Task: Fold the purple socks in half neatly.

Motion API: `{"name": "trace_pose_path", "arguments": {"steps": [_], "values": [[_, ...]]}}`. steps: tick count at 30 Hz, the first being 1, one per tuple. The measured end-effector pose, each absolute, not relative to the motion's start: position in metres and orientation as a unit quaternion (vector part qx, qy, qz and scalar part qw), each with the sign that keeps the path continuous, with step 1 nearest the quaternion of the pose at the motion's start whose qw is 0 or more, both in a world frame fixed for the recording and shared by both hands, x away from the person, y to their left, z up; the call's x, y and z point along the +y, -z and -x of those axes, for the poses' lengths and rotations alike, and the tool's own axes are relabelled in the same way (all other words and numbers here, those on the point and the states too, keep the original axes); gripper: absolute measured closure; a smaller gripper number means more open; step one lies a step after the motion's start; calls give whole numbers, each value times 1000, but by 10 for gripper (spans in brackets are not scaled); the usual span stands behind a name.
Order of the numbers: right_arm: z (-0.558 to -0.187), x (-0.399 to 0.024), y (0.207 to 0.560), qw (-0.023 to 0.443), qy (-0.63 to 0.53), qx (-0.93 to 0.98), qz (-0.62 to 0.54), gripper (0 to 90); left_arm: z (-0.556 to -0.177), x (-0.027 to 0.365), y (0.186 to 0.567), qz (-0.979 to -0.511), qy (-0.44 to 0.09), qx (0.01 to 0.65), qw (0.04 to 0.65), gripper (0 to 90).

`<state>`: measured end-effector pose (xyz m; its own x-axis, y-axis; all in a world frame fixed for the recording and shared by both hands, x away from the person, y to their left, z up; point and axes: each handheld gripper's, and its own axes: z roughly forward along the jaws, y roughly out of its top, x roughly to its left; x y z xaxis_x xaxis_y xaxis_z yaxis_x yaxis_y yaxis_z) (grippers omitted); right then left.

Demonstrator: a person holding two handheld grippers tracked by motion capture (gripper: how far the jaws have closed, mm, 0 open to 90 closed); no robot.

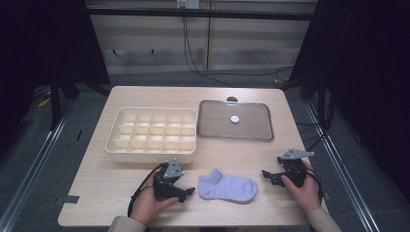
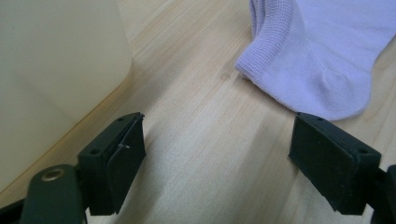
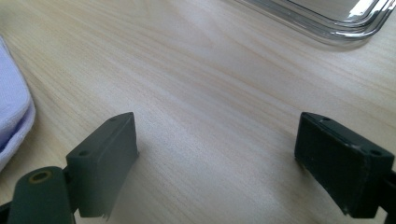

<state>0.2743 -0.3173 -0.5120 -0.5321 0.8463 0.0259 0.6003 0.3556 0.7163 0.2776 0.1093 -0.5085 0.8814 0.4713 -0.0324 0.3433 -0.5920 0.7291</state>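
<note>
Beside the left tongs [image 2: 217, 154], sock [image 2: 317, 51] ribbing shows clearly.

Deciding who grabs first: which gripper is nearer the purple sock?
Left. The left gripper sits open just off the sock's cuff end; the right gripper, also open, waits a little farther past its toe.

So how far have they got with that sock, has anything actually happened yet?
Barely begun, it seems. Done: the clear lid already lies beside the open divided box, whose compartments look empty. In hand: nothing; the left tongs and right tongs are open either side of the lilac sock, which lies flat. Left: probably picking it up and stowing it.
</note>
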Motion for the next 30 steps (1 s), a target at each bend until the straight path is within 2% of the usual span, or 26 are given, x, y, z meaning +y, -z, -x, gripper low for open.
{"name": "trace_pose_path", "arguments": {"steps": [14, 19, 21, 26, 28, 30], "values": [[-274, -316, 512, 180, -346, 802, -453, 125, -277, 108, 509, -886, -84, 236, 389, 174], [-271, -316, 512, 182, -345, 801, -454, 138, -277, 104, 506, -892, -81, 239, 375, 147], [-270, -317, 509, 176, -338, 806, -454, 190, -277, 103, 504, -895, -82, 244, 365, 161], [-266, -316, 505, 169, -336, 813, -445, 236, -278, 102, 499, -895, -64, 256, 360, 223], [-263, -316, 503, 163, -340, 816, -439, 288, -278, 101, 497, -893, -46, 263, 361, 253], [-261, -315, 499, 161, -348, 815, -434, 337, -278, 99, 494, -896, -52, 262, 354, 257]]}}
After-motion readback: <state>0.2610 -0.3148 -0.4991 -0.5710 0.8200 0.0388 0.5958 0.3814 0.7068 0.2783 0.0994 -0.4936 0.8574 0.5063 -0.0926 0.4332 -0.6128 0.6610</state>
